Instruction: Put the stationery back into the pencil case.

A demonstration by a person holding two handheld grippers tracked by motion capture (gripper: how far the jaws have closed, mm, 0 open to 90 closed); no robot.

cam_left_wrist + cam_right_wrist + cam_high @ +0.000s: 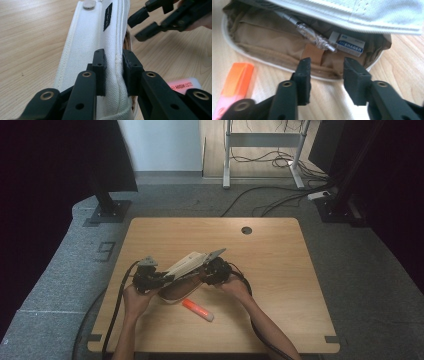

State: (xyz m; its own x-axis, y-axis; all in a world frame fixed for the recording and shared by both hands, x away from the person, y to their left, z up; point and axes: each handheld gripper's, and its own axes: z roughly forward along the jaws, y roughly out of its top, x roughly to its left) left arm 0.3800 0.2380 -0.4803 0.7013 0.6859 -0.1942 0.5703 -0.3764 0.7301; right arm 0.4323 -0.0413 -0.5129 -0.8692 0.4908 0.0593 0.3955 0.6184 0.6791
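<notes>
**Pencil case held open, highlighter waiting beside the right jaws**

On the left, the left gripper (146,279) has its jaws clamped on the white flap of the pencil case (186,265), pinching the canvas edge and holding it lifted off the tabletop (280,270). From these jaws the flap runs straight ahead, its long axis in line with them, up to a snap button at the far end.

In the middle, under the raised flap, the tan inside of the case lies open. In the right gripper view a clear pen (312,35) and a white eraser (348,43) rest in it, just beyond the tips of the right jaws.

On the right, the right gripper (214,270) points at the case's open mouth with its jaws apart and nothing between them; the pads touch neither the lining nor the rim. The orange highlighter (197,310) lies on the tabletop outside the case, near its front edge, its long axis slanting across the wood. From the right jaws it sits down and to their left, close by. The right hand is the free one, so the pick-up likely falls to it: the jaws would need to swing left and turn across the highlighter's barrel before closing.
</notes>
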